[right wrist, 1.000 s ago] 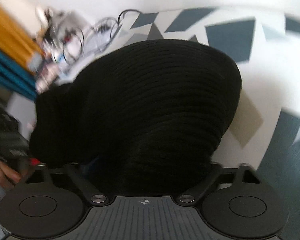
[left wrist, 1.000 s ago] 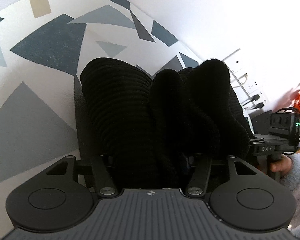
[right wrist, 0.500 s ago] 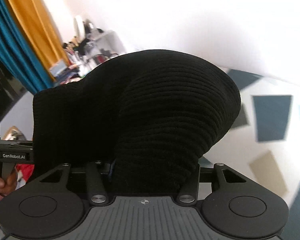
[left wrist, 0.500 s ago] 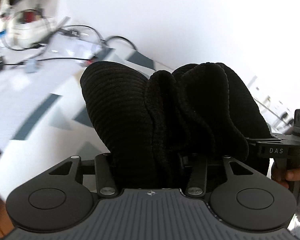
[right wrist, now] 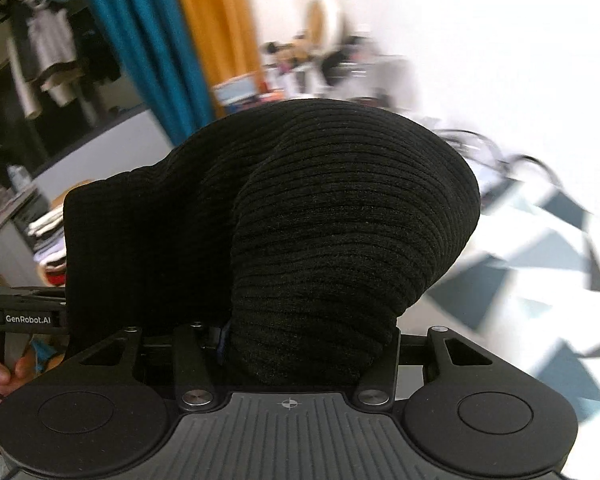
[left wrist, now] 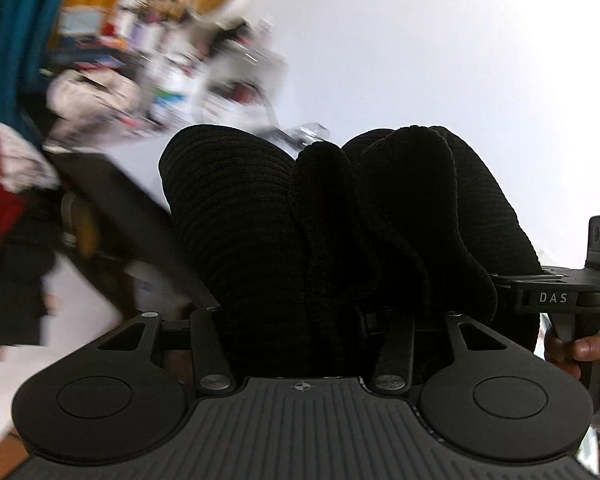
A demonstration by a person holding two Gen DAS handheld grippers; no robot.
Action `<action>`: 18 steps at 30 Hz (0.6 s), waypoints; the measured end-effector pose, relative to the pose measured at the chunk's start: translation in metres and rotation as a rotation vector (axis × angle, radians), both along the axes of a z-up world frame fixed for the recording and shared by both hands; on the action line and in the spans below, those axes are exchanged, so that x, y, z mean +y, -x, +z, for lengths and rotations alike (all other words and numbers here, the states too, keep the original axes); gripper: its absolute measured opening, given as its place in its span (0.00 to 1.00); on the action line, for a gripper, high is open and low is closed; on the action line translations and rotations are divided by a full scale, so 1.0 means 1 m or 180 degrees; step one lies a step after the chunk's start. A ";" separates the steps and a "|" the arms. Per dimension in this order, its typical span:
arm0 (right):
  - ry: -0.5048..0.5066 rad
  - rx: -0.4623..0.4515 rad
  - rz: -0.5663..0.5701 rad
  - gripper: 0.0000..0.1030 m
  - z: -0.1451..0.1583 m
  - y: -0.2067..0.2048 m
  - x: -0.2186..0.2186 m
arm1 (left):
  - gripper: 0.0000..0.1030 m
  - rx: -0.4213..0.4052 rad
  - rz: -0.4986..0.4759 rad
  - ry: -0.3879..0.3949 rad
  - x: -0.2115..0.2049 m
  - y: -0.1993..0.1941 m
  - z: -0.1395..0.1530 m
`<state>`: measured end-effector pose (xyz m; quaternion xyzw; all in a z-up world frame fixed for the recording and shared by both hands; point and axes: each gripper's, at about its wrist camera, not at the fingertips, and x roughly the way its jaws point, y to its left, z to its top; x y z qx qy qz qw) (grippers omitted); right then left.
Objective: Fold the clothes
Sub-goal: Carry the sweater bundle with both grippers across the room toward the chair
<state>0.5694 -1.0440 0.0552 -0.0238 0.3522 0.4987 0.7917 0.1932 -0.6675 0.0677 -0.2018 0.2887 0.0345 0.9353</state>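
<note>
Both views are brightly lit by diffuse daylight; the white wall [left wrist: 440, 60] is overexposed, with no detail. The black knit garment [right wrist: 340, 240] is underexposed – ribs visible only in the right view. Motion blur smears the far clutter [left wrist: 172, 68] and patterned surface [right wrist: 540, 248]. Fisheye distortion bends the edges.

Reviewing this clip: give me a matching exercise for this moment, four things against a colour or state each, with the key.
Things:
1. black knit garment
2. left gripper
3. curtain
4. patterned cloth

States:
A. white with grey-blue triangles
B. teal beside orange
C. ribbed, bunched in folds between both grippers
D. clamped on dark fabric, its fingers hidden by it

Pairs: 1-C, 2-D, 3-B, 4-A
</note>
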 end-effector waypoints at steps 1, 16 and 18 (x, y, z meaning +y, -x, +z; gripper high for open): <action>-0.0024 0.0007 0.0064 0.43 0.004 0.012 0.020 | 0.46 -0.0007 0.0079 -0.0015 0.015 0.014 0.005; -0.0112 0.0021 0.0982 0.43 0.023 0.106 0.274 | 0.46 -0.0010 0.0951 -0.0066 0.226 0.085 -0.003; -0.0228 0.0080 0.1008 0.43 0.019 0.102 0.307 | 0.46 -0.0010 0.1040 -0.0148 0.254 0.086 0.000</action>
